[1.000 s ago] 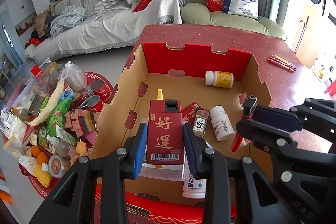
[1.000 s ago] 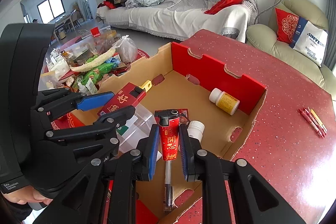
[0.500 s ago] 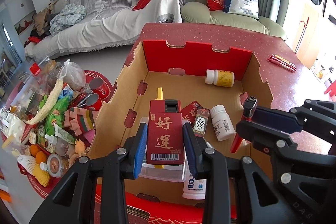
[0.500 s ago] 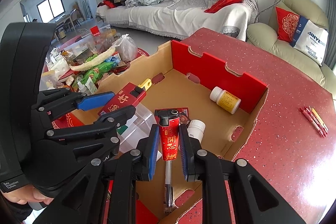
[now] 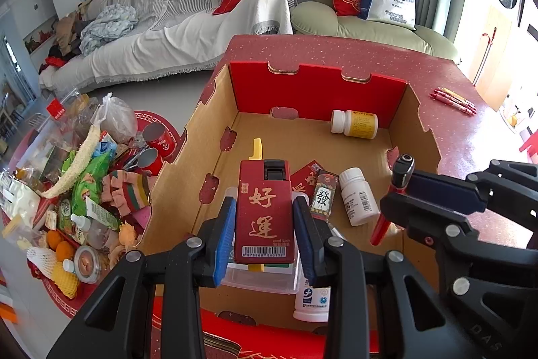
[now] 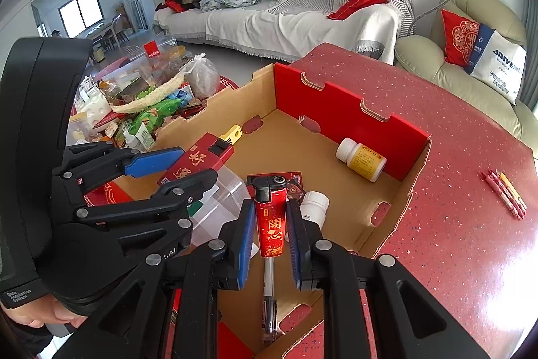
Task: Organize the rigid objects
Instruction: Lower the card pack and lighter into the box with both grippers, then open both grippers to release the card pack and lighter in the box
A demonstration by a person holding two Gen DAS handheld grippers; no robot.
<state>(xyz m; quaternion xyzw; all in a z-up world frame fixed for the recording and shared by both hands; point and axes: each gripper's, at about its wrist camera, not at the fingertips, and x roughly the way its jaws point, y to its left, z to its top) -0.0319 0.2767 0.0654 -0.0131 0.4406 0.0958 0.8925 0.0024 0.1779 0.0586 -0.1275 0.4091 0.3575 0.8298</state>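
My left gripper (image 5: 264, 232) is shut on a flat red lighter box with gold characters (image 5: 264, 211), held over the near part of the open cardboard box (image 5: 316, 90). It also shows in the right wrist view (image 6: 196, 158). My right gripper (image 6: 269, 231) is shut on a slim red lighter (image 6: 270, 217), held above the box's near right corner; it shows in the left wrist view (image 5: 391, 194). Inside the box lie a yellow-labelled pill bottle (image 5: 354, 123), a white bottle (image 5: 358, 195), a small mahjong-print lighter (image 5: 323, 194), a clear plastic case (image 5: 259, 275) and a pen (image 6: 268, 295).
The box stands on a red speckled table (image 6: 454, 224). Several red and yellow pens (image 6: 504, 192) lie at its right side. A pile of snacks and bags (image 5: 67, 190) sits on the floor to the left. A sofa and armchair stand behind.
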